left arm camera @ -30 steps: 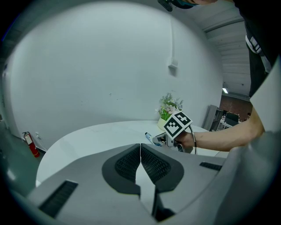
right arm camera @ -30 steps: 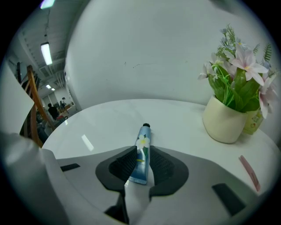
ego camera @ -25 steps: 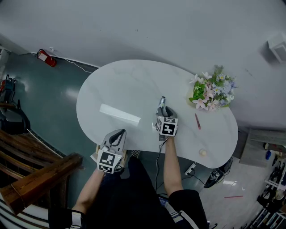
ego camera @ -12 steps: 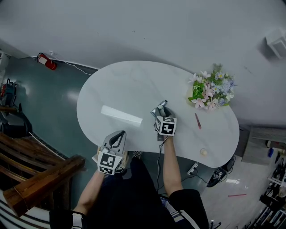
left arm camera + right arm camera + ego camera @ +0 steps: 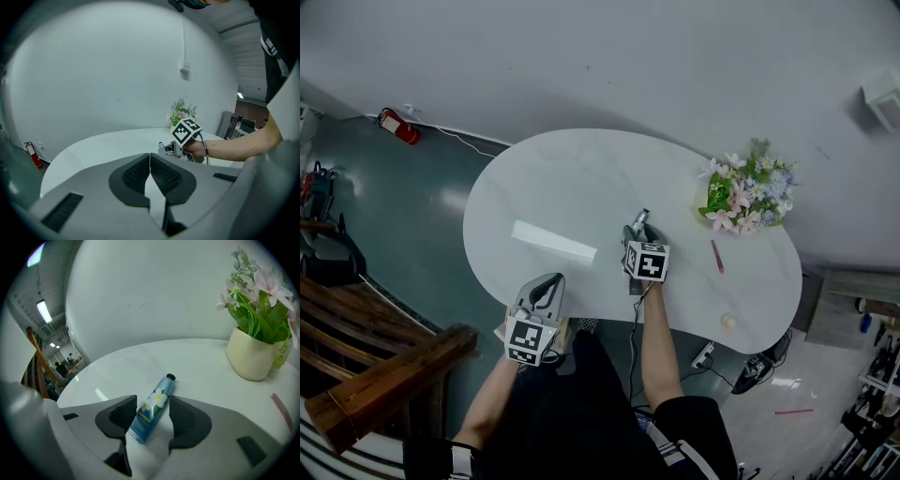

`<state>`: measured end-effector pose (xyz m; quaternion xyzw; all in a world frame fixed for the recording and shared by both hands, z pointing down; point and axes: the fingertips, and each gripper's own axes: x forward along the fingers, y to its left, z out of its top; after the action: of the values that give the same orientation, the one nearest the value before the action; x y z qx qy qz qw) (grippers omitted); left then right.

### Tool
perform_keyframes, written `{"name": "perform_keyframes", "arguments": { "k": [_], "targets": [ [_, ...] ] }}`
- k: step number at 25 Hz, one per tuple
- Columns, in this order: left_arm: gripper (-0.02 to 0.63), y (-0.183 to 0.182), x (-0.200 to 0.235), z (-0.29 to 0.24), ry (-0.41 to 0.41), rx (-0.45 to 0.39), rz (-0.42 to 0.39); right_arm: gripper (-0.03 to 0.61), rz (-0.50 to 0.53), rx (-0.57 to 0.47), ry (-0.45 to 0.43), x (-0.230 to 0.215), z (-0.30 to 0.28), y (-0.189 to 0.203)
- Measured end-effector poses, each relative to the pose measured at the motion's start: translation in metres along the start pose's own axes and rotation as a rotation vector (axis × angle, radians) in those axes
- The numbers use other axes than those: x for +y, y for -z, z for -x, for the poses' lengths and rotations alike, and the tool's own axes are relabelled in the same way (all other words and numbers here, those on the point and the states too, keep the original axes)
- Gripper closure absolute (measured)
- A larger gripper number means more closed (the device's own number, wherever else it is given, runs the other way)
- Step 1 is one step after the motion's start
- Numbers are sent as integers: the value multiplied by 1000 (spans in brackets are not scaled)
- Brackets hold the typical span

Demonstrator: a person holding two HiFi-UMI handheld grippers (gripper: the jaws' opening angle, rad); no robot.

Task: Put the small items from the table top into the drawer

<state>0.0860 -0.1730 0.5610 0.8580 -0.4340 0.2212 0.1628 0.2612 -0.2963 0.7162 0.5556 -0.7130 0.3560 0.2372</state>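
- Right gripper: jaws apart, set either side of a slim blue squeeze tube with a white flower print and black cap. Tube lies flat on the table, cap pointing away. Pads do not look pressed on it yet.
- Left gripper: jaws shut tip to tip, nothing between them. It sits at the near edge of the white oval marble-look table top, well apart from the right gripper.
- Under the left gripper, a pale tan edge shows below the table rim. Possibly the drawer; cannot tell, nor whether it stands open.
- Still on the table: the blue tube near the middle; a thin pink stick further right, near the cream pot of pink and white flowers; a small pale round item close to the near right edge.
- Progress, judged: early. No small item is seen in any drawer, and three are out on the top. The tube is the step in hand, lined up but not gripped.
- Left to do, as I read it: close on the tube, carry it to the near left edge, drop it in, then fetch the pink stick and the round item. The pot is likely not one of the small items.
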Motion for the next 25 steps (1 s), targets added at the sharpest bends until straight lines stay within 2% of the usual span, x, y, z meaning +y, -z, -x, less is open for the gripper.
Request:
{"name": "perform_keyframes", "arguments": {
  "k": [4, 7, 16, 25],
  "targets": [
    [594, 3, 4, 3, -7, 2, 3, 371, 45, 9, 58, -6, -1, 1],
    [594, 3, 4, 5, -9, 0, 7, 417, 44, 8, 83, -11, 0, 2],
    [594, 3, 7, 18, -23, -17, 3, 433, 41, -33, 78, -4, 12, 0],
    [594, -6, 8, 50, -29, -69, -11, 433, 92, -125, 52, 35, 64, -22]
  ]
}}
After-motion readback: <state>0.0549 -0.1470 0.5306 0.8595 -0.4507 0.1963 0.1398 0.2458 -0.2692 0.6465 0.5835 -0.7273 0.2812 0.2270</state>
